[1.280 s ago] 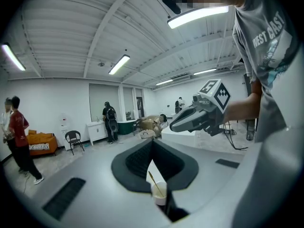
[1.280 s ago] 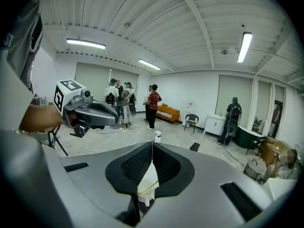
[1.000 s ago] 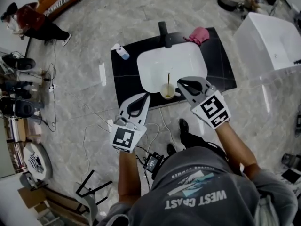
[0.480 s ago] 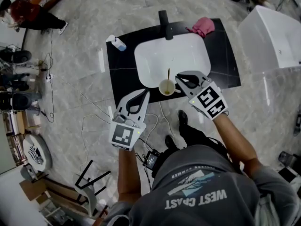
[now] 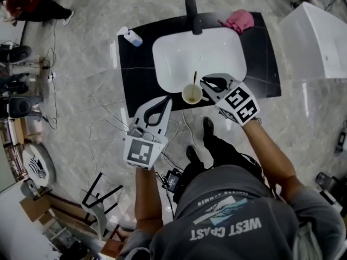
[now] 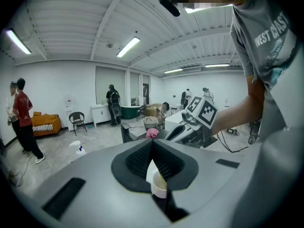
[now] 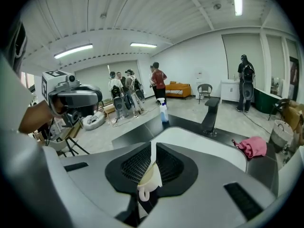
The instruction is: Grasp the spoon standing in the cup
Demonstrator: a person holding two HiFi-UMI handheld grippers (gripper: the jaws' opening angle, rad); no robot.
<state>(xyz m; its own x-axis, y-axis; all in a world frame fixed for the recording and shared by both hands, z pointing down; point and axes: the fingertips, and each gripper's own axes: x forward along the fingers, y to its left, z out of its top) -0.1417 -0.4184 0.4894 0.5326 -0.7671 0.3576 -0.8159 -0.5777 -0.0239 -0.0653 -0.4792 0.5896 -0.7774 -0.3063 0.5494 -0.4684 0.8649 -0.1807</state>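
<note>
The thin spoon (image 5: pixel 195 80) is seen standing upright in the pale round cup (image 5: pixel 192 94) on the black tabletop (image 5: pixel 135 75). It lies just to the left of the right gripper (image 5: pixel 205 82), which is the nearer of the two. The fingers of both that gripper and the left gripper (image 5: pixel 167 98) are closed on nothing.

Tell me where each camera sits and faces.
Head view: on the head, facing steeply down at the sink; shows both forearms, left gripper, right gripper.
Left gripper view: on the left gripper, facing over the sink; own shut jaws, right gripper show.
Right gripper view: on the right gripper, facing the faucet; own shut jaws show.
Shared: both gripper views see the cup.
</note>
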